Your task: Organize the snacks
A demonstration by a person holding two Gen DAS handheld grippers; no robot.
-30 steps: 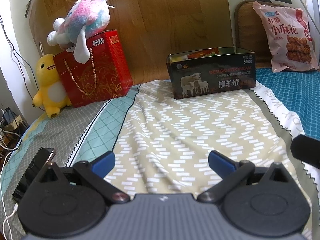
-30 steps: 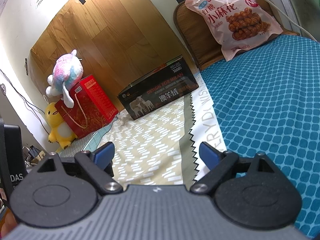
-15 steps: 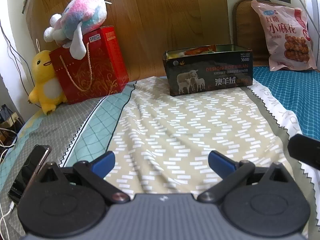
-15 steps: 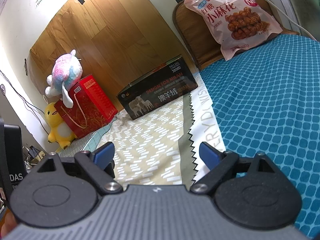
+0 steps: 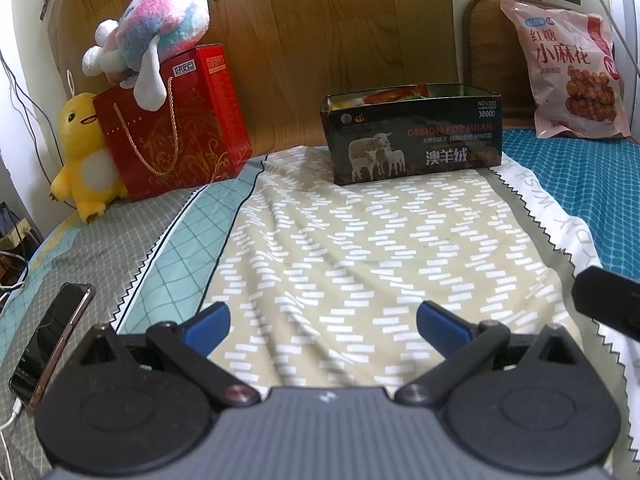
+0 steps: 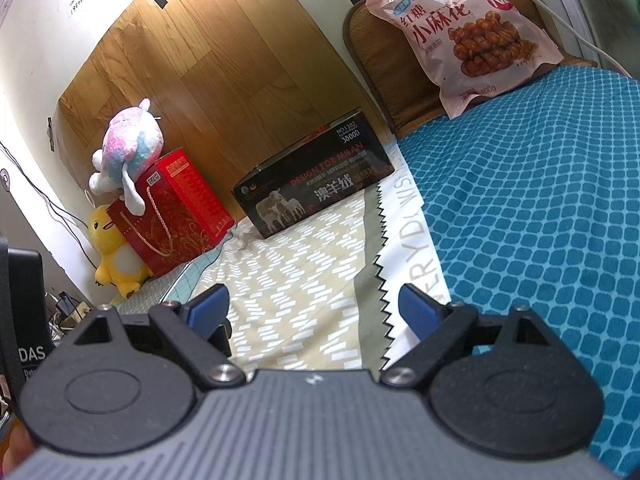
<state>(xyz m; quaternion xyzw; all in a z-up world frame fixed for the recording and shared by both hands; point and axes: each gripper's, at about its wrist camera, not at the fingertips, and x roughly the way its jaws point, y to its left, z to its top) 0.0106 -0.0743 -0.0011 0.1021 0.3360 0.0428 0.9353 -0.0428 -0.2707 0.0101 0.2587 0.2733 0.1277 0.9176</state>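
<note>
A black tin box with sheep printed on it stands open at the head of the bed, with snack packets showing inside; it also shows in the right wrist view. A pink bag of fried dough twists leans upright at the far right, and shows in the right wrist view. My left gripper is open and empty, low over the patterned cloth, well short of the box. My right gripper is open and empty, near the cloth's zigzag edge.
A red gift bag with a pink plush on top and a yellow plush duck stand at the far left. A phone lies at the bed's left edge. A wooden headboard is behind the box.
The left gripper has drawn back and tilted slightly, so the box and bag sit a little farther off. The right gripper's view has shifted slightly. Both stay open.
</note>
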